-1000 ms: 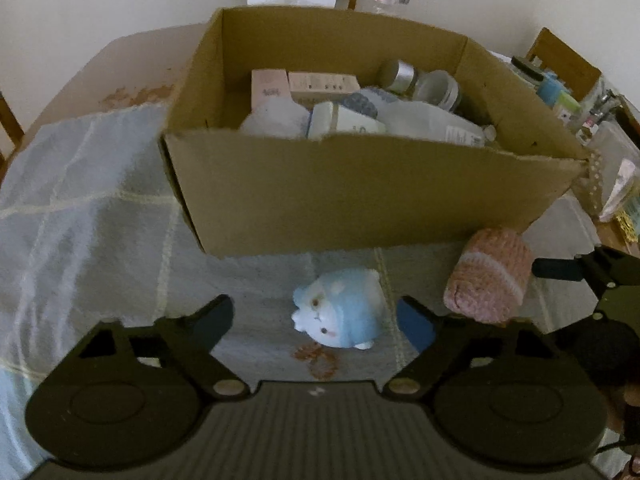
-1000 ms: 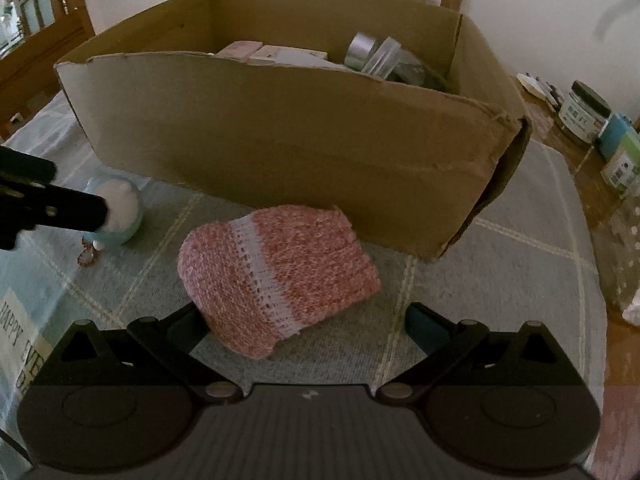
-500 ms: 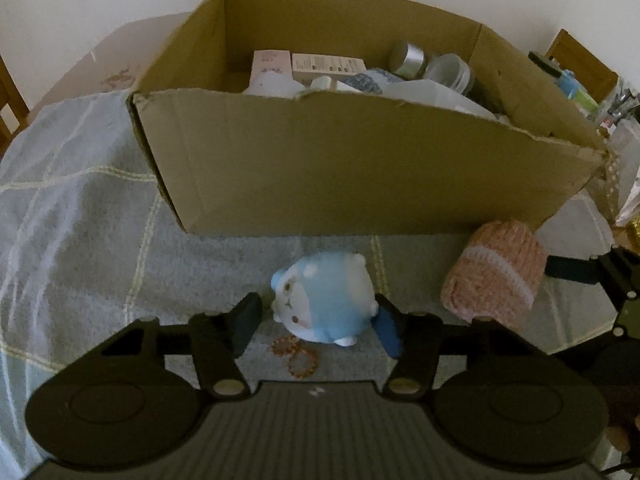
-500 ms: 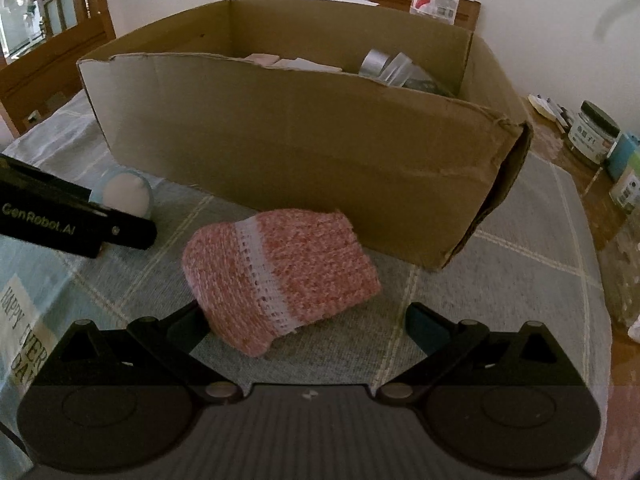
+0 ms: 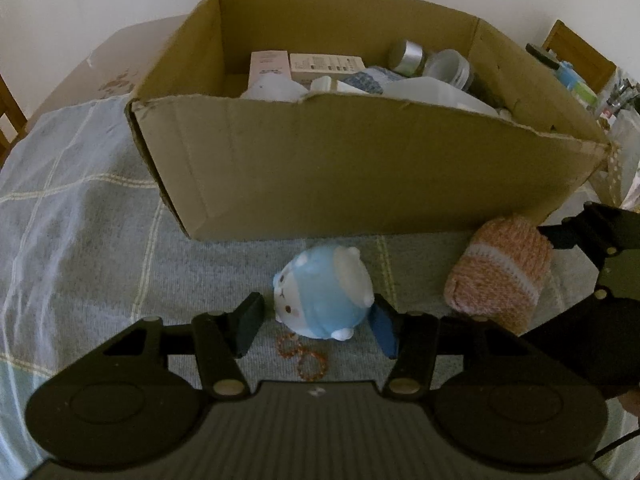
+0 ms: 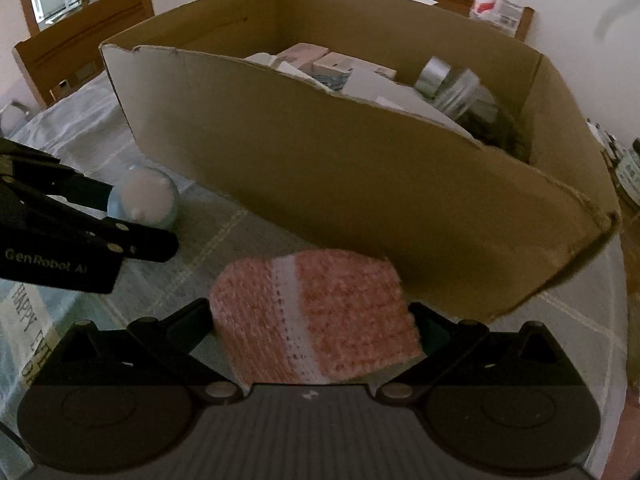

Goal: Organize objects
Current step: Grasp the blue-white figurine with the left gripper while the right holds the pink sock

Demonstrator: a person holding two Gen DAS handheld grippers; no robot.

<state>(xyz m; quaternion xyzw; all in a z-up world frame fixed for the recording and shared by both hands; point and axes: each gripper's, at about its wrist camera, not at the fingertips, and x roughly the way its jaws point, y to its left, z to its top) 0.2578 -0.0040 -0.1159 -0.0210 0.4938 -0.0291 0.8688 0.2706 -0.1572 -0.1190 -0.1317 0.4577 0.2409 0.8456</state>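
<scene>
Our left gripper (image 5: 318, 326) has its fingers (image 5: 249, 326) pulled in narrow around the little blue-and-white animal toy (image 5: 324, 294); they've just been closing, and the pads sit right at its flanks, so we read it as gripped. It looks light, smooth and rounded, so probably a bit slippery: a hold across the widest part of the belly seems safest.

Our right gripper (image 6: 314, 334) straddles the pink knitted piece (image 6: 316, 316), fingers (image 6: 188, 326) at medium spread; whether they're actually pressing we can't tell. It's soft and squashy, nothing fragile, so a mid-body pinch should do.

Both things sit on the checked cloth over the tabletop (image 5: 80, 220), just in front of the cardboard box (image 5: 360, 168). The box already holds small cartons, a silvery tin, jars and white packets.
</scene>
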